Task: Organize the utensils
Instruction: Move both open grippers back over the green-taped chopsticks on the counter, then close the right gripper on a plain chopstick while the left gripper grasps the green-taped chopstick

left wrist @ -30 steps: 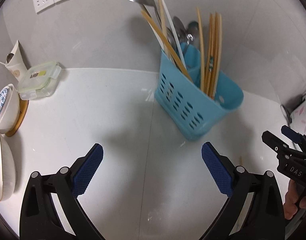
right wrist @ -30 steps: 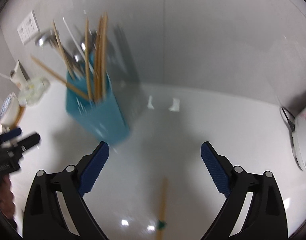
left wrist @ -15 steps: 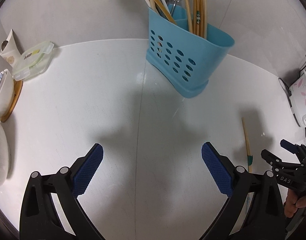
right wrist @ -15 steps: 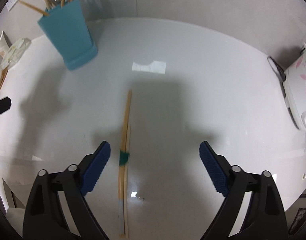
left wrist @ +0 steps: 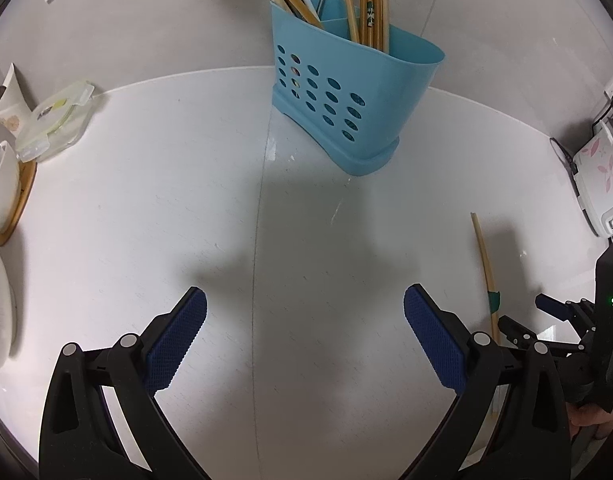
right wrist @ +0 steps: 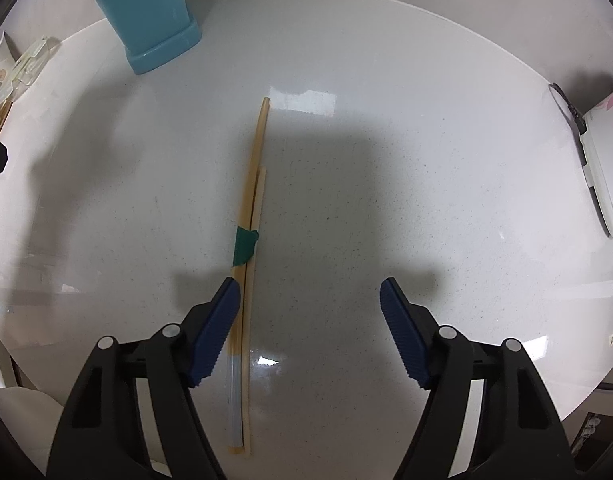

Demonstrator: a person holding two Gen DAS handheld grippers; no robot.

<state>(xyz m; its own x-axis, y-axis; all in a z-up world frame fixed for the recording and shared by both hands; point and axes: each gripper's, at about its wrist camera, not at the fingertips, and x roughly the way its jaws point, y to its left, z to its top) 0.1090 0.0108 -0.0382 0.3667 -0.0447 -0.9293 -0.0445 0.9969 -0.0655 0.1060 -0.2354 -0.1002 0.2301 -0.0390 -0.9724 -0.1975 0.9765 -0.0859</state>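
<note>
A pair of wooden chopsticks (right wrist: 251,216) bound with green tape lies flat on the white counter, also seen in the left wrist view as chopsticks (left wrist: 485,264) at right. My right gripper (right wrist: 310,300) hangs low over them, its jaws closing; the chopsticks lie just inside the left pad (right wrist: 220,328), with no pad pressing on them. A blue utensil holder (left wrist: 346,100) with chopsticks and spoons stands at the back; it is holder (right wrist: 146,12) at top left. My left gripper (left wrist: 304,340) is open over bare counter with nothing between its fingers.
A lidded clear food box (left wrist: 56,120), a paper cup (left wrist: 6,100) and bowls on a wooden coaster (left wrist: 2,196) line the left edge. A white floral appliance (left wrist: 602,176) with its cord sits at far right. The counter's front edge (right wrist: 586,396) is near.
The right gripper sank toward the chopsticks and its jaws narrowed; the left pad now sits beside them. The left gripper tilted down a little, so the holder rose in its view.
</note>
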